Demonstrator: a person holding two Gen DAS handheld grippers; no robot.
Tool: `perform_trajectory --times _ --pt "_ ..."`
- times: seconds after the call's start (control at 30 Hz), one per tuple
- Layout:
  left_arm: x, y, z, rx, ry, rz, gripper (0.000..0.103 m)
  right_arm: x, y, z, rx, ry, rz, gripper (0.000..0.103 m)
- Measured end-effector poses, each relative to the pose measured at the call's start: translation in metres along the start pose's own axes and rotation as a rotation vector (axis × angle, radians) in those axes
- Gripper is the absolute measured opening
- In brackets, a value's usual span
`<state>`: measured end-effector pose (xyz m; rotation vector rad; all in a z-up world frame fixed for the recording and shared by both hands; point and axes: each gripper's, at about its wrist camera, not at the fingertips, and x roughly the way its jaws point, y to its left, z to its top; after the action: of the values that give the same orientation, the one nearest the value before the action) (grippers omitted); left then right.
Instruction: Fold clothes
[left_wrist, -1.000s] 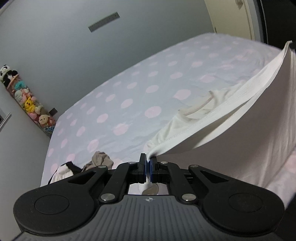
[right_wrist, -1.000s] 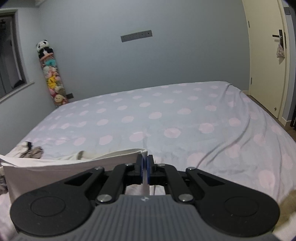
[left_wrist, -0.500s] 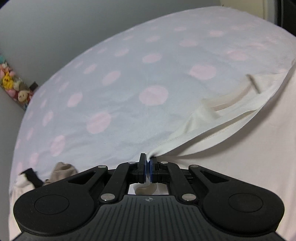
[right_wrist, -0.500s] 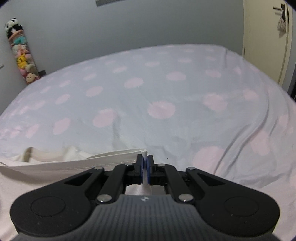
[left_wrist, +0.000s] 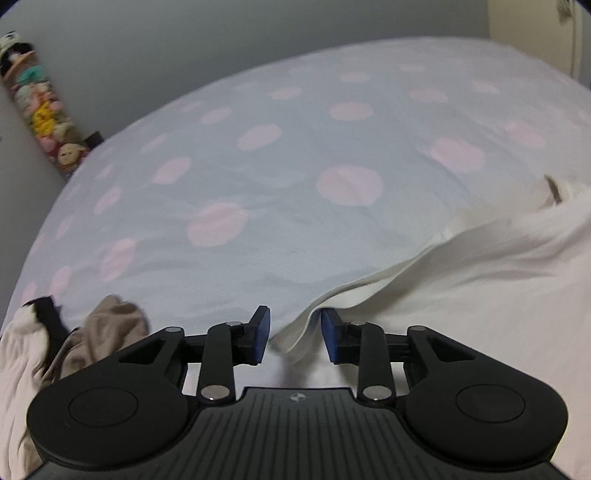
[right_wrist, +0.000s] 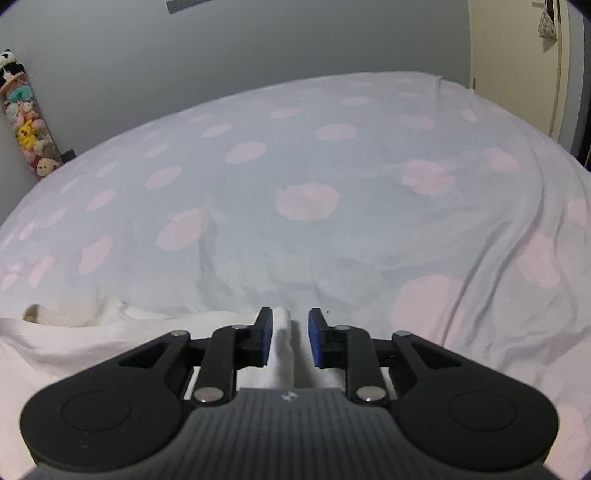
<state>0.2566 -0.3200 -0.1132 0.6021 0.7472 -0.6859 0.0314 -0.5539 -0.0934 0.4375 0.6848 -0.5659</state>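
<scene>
Polka-dot bed (left_wrist: 295, 206) fills both views, grey wall behind. Left hand-held gripper (left_wrist: 294, 338): jaws apart, hem of the white garment (left_wrist: 480, 273) lying loose between them, not pinched. Right hand-held gripper (right_wrist: 290, 338): also parted, a fold of the same cloth between the pads. Garment lies at near edge of bed. Judgement: one fold laid; further folds remain. Unfolded clothes pile (left_wrist: 99, 332) near left, untouched.

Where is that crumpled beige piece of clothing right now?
In the left wrist view the beige garment lies bunched at lower left on the polka-dot bedsheet, just left of the left gripper.
</scene>
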Motion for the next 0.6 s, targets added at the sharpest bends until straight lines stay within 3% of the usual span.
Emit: perform_trajectory --times 0.3,0.37,0.47,0.6 --pt "-0.035 -0.043 0.005 0.084 -0.061 -0.121 0.028 -0.013 0.079 -0.015 -0.235 0.003 0.183 0.025" --pt "-0.033 -0.057 0.014 0.115 -0.08 -0.155 0.03 -0.005 0.094 -0.011 -0.249 0.025 0.218 0.025" --pt "-0.022 -0.078 0.032 0.141 -0.101 -0.218 0.042 0.011 0.111 0.001 -0.272 0.042 0.236 0.026" --pt "-0.003 -0.109 0.054 0.153 -0.102 -0.338 0.042 0.039 0.128 0.018 -0.278 0.1 0.259 0.029"
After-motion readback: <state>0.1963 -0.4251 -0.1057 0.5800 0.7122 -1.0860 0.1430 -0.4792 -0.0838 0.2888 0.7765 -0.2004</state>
